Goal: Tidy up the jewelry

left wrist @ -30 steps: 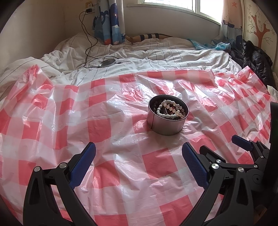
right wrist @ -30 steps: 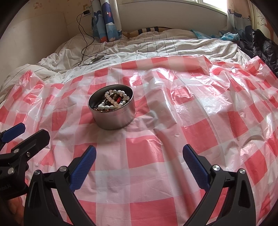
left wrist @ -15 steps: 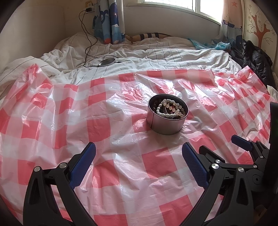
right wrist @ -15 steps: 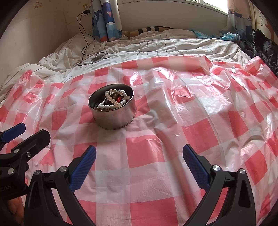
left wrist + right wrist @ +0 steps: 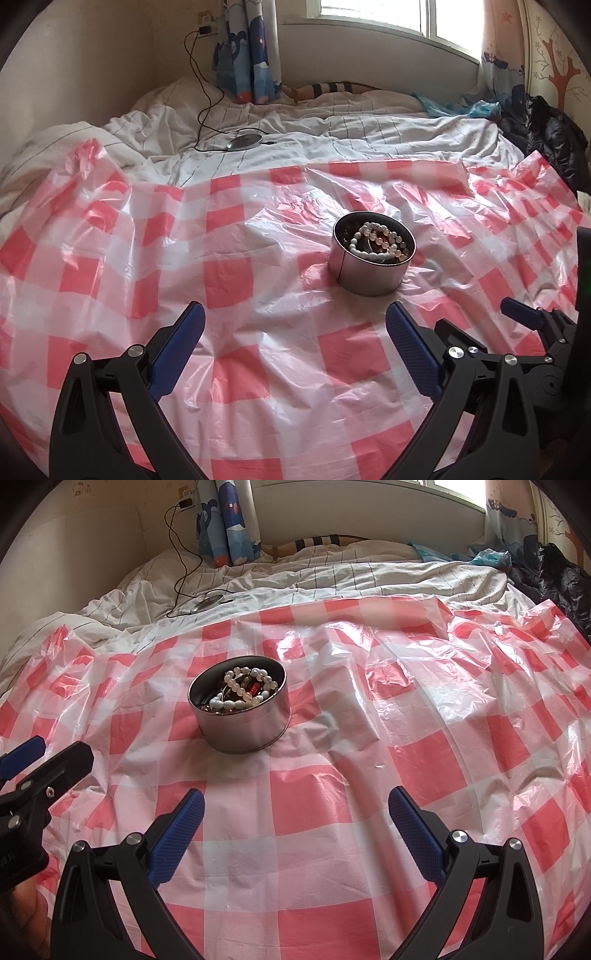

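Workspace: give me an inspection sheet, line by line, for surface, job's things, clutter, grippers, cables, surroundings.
Surface: red-and-white checked plastic sheet, wrinkled, spread over a bed.
Job's things: round metal tin upright on the sheet, open, holding a pale bead bracelet on top of darker jewelry; nothing lies loose on the sheet.
Clutter: black jacket and blue plastic bag at the bed's far right.
Grippers: left gripper and right gripper both open, empty, apart from the tin.
Cables: black cable runs from a wall plug to a round device on the bedding.
Surroundings: striped white bedding, patterned curtains, window.
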The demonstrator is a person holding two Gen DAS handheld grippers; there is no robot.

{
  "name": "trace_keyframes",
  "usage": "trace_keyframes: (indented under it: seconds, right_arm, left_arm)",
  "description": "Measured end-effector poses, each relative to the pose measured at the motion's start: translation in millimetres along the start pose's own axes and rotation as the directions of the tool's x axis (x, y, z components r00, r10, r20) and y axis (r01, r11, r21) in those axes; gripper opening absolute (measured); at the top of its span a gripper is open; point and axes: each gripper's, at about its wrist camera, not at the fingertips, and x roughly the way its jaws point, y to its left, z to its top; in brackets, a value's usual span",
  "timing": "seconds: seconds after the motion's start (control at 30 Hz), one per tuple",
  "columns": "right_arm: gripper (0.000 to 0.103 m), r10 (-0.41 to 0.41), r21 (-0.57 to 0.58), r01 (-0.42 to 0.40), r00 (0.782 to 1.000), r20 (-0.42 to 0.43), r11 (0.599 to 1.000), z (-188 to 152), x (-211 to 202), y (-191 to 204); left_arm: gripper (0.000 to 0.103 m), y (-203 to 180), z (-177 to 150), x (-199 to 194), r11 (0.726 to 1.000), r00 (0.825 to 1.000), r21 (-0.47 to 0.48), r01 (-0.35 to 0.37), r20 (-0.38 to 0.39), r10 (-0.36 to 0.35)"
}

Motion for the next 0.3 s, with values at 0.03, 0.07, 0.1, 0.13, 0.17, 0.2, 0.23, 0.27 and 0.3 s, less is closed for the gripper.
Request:
trace_keyframes:
  seconds: [0.03,0.07,0.1,0.13,0.17,0.2,0.23,0.27,0.3]
  right_arm:
    - [0.096,-0.001,0.0,0.001,1.0,0.0,1.0,0.9,0.2,0.1]
    - [0.096,-0.001,0.0,0.001,1.0,0.0,1.0,0.1,-0.1,0.1]
    - [0.096,-0.001,-0.001,0.001,1.0,0.001,1.0,0.1,0.1,0.4]
    - [0.096,-0.002,-0.001,0.002,1.0,0.001,1.0,-0.9,0.0,0.4]
    - [0.096,-0.005,-0.004,0.005,1.0,0.0,1.0,-2.2,0.2,0.8]
    - [0.096,-0.004,-0.005,0.004,1.0,-0.002,1.0,-1.9,0.7,1.0]
    - [0.096,-0.003,-0.006,0.003,1.0,-0.002,1.0,-2.2,1.9,1.5]
    - [0.096,-0.003,-0.006,0.003,1.0,-0.002,1.0,-2.7,1.9,1.6]
    - [0.096,-0.003,-0.007,0.003,1.0,-0.002,1.0,-3.5,1.8,1.4]
  left_arm:
    - [0.094,-1.0,0.6,1.1,1.0,1.0,0.003,-0.005,-0.005,0.005]
    - [0.095,-0.8,0.3,2.6,1.0,1.0,0.006,-0.009,-0.015,0.009]
    - [0.095,-1.1,0.6,4.2,1.0,1.0,0.011,-0.005,-0.028,0.005]
    - [0.095,-0.8,1.2,5.6,1.0,0.999,0.01,0.003,-0.042,-0.002]
    - [0.095,-1.7,1.9,7.0,1.0,0.999,0.008,0.009,-0.05,-0.008]
    - [0.095,-2.2,2.0,8.4,1.0,0.998,0.007,0.014,-0.054,-0.013]
    - [0.095,-2.3,2.0,9.2,1.0,0.998,0.006,0.015,-0.056,-0.015]
    - [0.095,-2.0,1.7,9.8,1.0,0.998,0.004,0.014,-0.058,-0.014]
    - [0.095,-1.2,1.6,10.0,1.0,0.998,0.004,0.016,-0.059,-0.016]
